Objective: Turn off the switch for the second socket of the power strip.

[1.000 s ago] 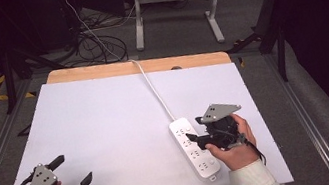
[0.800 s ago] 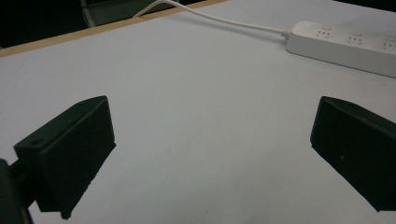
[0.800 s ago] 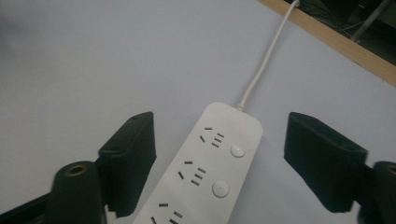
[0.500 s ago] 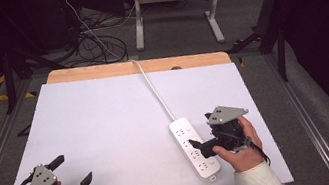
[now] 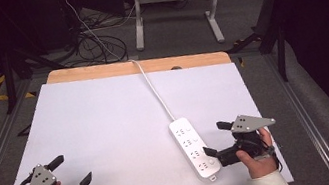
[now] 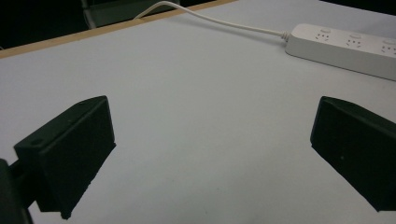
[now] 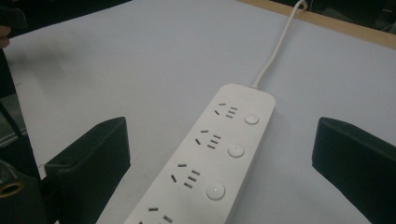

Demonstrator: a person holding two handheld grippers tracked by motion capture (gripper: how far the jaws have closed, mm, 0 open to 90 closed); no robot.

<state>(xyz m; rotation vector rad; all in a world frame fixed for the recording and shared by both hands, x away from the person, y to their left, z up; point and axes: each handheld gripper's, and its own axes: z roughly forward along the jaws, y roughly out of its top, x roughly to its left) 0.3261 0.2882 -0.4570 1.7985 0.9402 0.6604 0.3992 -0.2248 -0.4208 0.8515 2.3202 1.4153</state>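
A white power strip (image 5: 195, 149) is seen lying flat on the white table top (image 5: 107, 127), in the near right part of it. Its long axis is set at a slant: the cord end is turned toward the far edge of the table and a little to the left, the free end toward the near edge and a little to the right. From the far end a white cord (image 5: 155, 91) is led over the wooden strip (image 5: 98, 72) at the table's back edge. In the right gripper view, sockets and round buttons (image 7: 236, 150) are shown in a row along the strip's length.

The right gripper (image 5: 215, 139) is held level just to the right of the strip's near half, pointed at its side. Its jaws have just been opening and are shown spread wide; the strip is framed between them, untouched by either.

The left gripper (image 5: 71, 171) is held low at the near left corner, well apart from the strip. Its jaws are likewise spread wide, with bare table between them; the strip is seen far off beyond the right-hand jaw
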